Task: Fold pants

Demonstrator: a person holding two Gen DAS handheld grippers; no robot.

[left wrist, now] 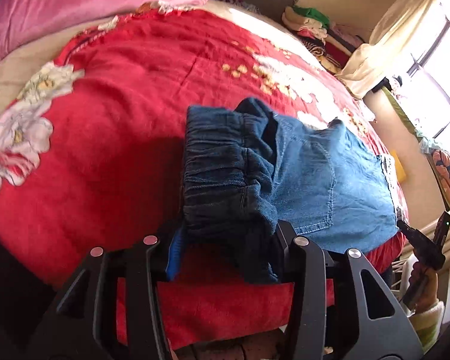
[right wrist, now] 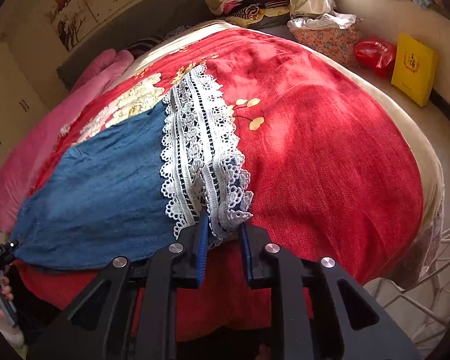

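Blue denim pants lie across a red floral blanket on a bed. My left gripper is shut on the dark elastic waistband, which is bunched and lifted between the fingers. In the right wrist view the pants stretch to the left, ending in a white lace hem. My right gripper is shut on the lace hem at its near corner. The other gripper shows at the edge of each view.
A pink quilt lies at the head of the bed. Stacked clothes sit beyond the far side. A yellow box and a red bag stand by the wall. A white wire rack is at the bed's corner.
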